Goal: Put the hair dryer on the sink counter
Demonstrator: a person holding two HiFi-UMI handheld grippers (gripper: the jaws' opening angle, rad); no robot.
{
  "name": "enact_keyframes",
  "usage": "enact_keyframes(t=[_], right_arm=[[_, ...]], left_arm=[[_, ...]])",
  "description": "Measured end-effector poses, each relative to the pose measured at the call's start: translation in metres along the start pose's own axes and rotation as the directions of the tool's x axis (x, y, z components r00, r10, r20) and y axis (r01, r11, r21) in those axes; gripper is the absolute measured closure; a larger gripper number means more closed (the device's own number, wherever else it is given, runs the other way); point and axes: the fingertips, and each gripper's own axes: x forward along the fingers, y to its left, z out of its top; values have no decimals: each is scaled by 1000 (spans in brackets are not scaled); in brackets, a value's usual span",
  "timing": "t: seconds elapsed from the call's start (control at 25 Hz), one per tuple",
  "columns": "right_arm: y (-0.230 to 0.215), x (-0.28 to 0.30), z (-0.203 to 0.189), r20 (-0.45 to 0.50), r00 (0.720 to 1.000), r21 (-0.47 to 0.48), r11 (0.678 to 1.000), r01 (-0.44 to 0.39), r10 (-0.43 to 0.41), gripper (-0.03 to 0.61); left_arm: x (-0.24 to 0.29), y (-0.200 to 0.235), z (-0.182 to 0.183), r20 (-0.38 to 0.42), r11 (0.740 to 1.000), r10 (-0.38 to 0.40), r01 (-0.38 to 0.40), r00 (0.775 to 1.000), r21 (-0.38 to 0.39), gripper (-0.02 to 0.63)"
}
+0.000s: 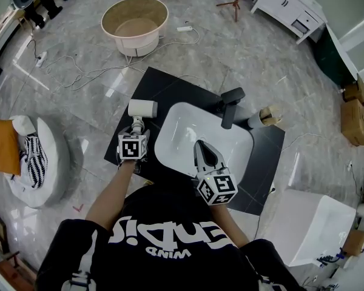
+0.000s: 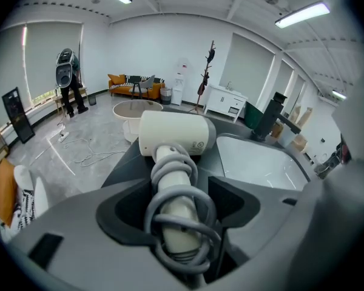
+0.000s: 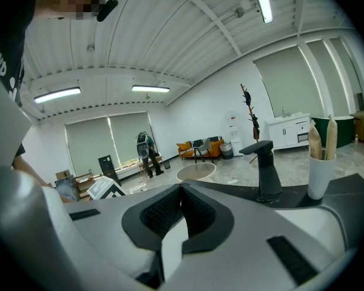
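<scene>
A white hair dryer (image 1: 142, 108) (image 2: 176, 135) lies on the dark counter (image 1: 151, 83), left of the white sink basin (image 1: 177, 115). A grey cord is coiled round its handle. My left gripper (image 1: 136, 126) (image 2: 173, 190) is open. The coiled handle lies between its jaws, and the pads stand just off it. The dryer's head points away from me. My right gripper (image 1: 199, 144) (image 3: 181, 188) is shut and empty. It hangs over the near part of the basin.
A black faucet (image 1: 230, 105) (image 3: 266, 165) and a white cup of brushes (image 1: 264, 117) (image 3: 318, 174) stand behind the basin. On the floor are a round tub (image 1: 135, 23), loose cables (image 1: 79, 71), a beanbag (image 1: 39, 162) and a white cabinet (image 1: 318, 226).
</scene>
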Motion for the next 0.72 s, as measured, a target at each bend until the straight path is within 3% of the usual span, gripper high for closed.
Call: enact_keyframes(t=[0.4,0.72], right_arm=[[0,1,0,3,1000,7,1000,-18,18,555],[3,-2,2,8,1000,7,1000,-24,24,555]], left_arm=[[-46,-14,54,148,999,-47,43,988,32,327],[-125,-26,95,313,992,-104,77,944,98,327]])
